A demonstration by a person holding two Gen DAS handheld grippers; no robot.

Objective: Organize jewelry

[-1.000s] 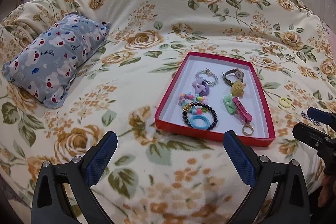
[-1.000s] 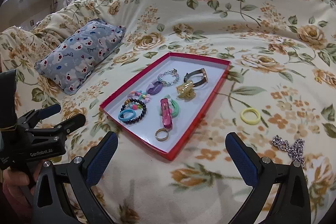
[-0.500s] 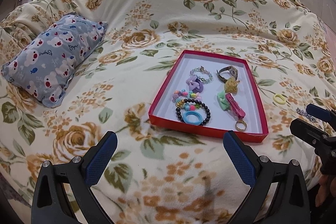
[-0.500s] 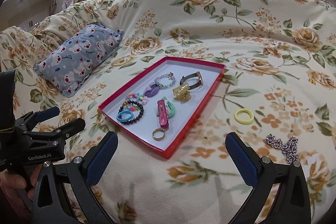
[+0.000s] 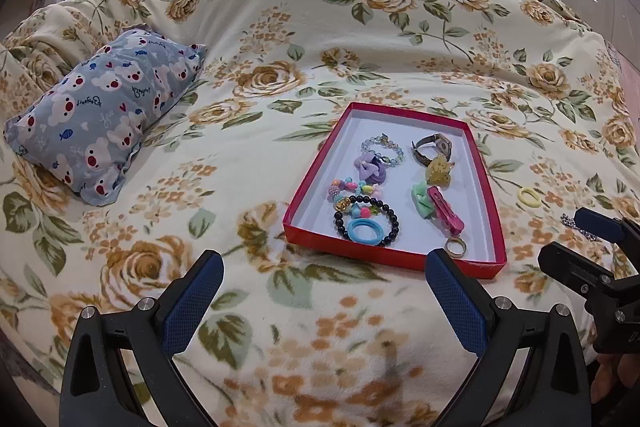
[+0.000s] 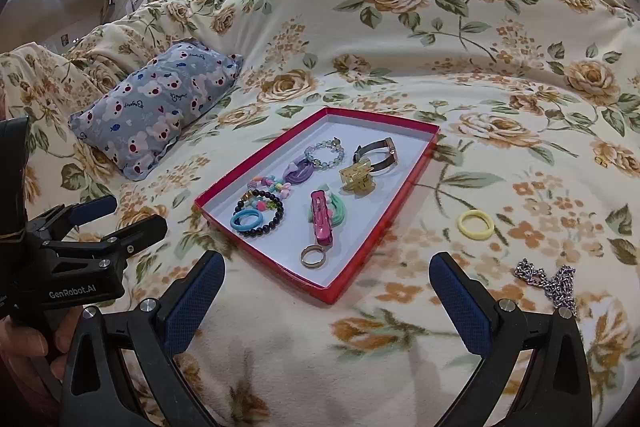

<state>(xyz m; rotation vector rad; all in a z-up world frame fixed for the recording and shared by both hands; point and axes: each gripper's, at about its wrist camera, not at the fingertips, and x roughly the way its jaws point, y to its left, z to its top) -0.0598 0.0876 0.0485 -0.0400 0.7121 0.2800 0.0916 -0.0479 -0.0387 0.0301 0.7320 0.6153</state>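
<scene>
- Left gripper (image 5: 324, 291): jaws spread wide, holding nothing, hovering over the floral bedspread (image 5: 280, 39) just short of the near edge of the red tray (image 5: 486, 183).
- Right gripper (image 6: 326, 293): jaws equally wide, empty, above the bedspread beside the tray's near corner.
- The shallow, white-lined tray holds a blue hair tie (image 6: 247, 219) inside a black bead bracelet (image 6: 276, 218), a pink hair clip (image 6: 320, 215), a gold ring (image 6: 313, 256), a yellow claw clip (image 6: 356, 179) and a watch (image 6: 378, 149).
- Outside it, on the bedspread to its right: a yellow hair tie (image 6: 475, 224) and, nearer, a silver chain (image 6: 550, 281).
- Farther left lies a grey bear-print pillow (image 5: 100, 111).
</scene>
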